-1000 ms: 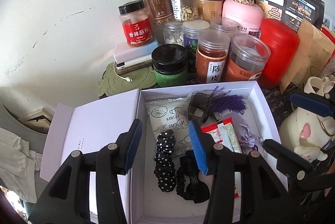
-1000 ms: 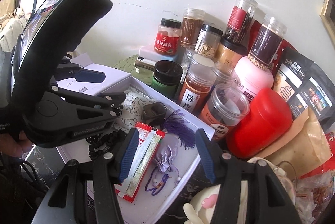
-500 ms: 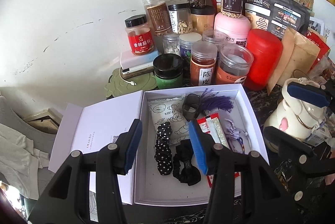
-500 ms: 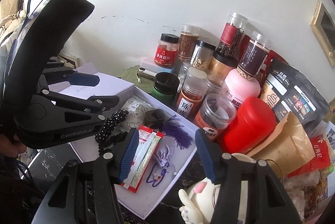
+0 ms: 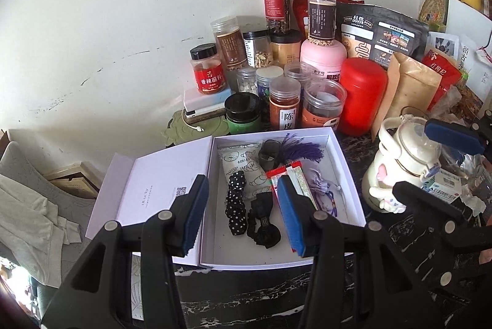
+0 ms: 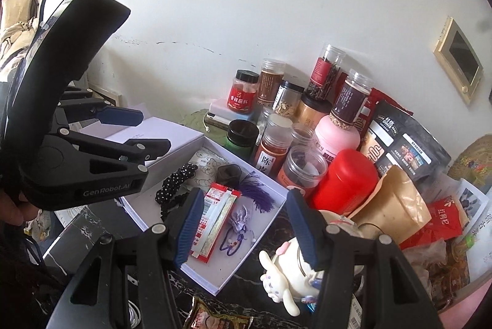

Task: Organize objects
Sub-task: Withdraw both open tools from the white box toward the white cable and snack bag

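Note:
An open white box (image 5: 349,172) (image 6: 215,283) sits on the dark marble table with its lid (image 5: 153,181) folded out to the left. Inside lie a polka-dot scrunchie (image 5: 235,206) (image 6: 173,180), a black scrunchie (image 5: 263,224), a red sachet pack (image 5: 284,170) (image 6: 215,206), a purple tassel (image 5: 303,150) (image 6: 258,195), a purple cord charm (image 5: 323,190) (image 6: 238,221) and a white snack packet (image 5: 243,163). My left gripper (image 5: 243,213) (image 6: 135,129) is open and empty above the box. My right gripper (image 6: 246,224) (image 5: 430,163) is open and empty at the box's right end.
Several jars, a red canister (image 5: 361,95) (image 6: 344,178), a pink bottle (image 5: 323,58) and food bags (image 5: 409,83) crowd the back against the wall. A cream toy kettle (image 5: 396,163) (image 6: 295,276) stands right of the box. Grey cloth (image 5: 27,215) hangs off to the left.
Both grippers have pulled back and up from the box; the box and jars look smaller and farther. Both stay open and empty. The box contents have not moved.

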A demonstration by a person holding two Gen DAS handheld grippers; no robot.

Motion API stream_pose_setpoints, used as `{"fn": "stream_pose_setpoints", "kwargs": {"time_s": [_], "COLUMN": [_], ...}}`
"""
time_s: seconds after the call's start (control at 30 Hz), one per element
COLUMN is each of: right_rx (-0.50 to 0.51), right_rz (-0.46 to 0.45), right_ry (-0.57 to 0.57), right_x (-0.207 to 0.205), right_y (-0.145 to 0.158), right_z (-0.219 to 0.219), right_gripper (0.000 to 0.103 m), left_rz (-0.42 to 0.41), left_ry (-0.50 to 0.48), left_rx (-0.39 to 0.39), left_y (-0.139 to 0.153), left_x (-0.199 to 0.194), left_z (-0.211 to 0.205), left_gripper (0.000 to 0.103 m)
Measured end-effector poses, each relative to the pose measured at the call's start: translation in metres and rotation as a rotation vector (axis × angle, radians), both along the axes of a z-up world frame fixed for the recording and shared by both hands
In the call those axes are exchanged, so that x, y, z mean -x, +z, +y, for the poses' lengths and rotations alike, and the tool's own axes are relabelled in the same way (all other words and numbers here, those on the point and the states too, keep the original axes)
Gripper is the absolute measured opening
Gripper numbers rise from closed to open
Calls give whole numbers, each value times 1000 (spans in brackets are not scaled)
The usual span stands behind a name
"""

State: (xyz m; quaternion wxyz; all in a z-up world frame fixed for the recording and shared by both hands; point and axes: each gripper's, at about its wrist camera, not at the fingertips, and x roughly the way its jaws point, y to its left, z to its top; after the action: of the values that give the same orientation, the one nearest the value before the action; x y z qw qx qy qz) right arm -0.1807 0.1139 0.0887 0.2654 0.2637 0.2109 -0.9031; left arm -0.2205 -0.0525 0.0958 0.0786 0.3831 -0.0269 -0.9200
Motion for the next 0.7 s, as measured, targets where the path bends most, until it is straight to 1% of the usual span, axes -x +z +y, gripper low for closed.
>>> {"fn": "stream_pose_setpoints", "kwargs": {"time_s": [0.4,0.5,0.7], "right_rx": [29,38,46], "right_rz": [29,28,14], "right_ry": [-8,-12,-22], "right_x": [-48,-57,-75], "right_y": [14,14,8], "right_z": [22,29,42], "right_gripper": [56,56,56], "left_rz": [30,36,42], "left_ry": [0,-8,-12], "left_rx": [27,37,39], "left_y": [22,26,27], "left_x": [-56,-68,-93], "left_z": [23,31,45], "left_gripper": [45,48,50]}}
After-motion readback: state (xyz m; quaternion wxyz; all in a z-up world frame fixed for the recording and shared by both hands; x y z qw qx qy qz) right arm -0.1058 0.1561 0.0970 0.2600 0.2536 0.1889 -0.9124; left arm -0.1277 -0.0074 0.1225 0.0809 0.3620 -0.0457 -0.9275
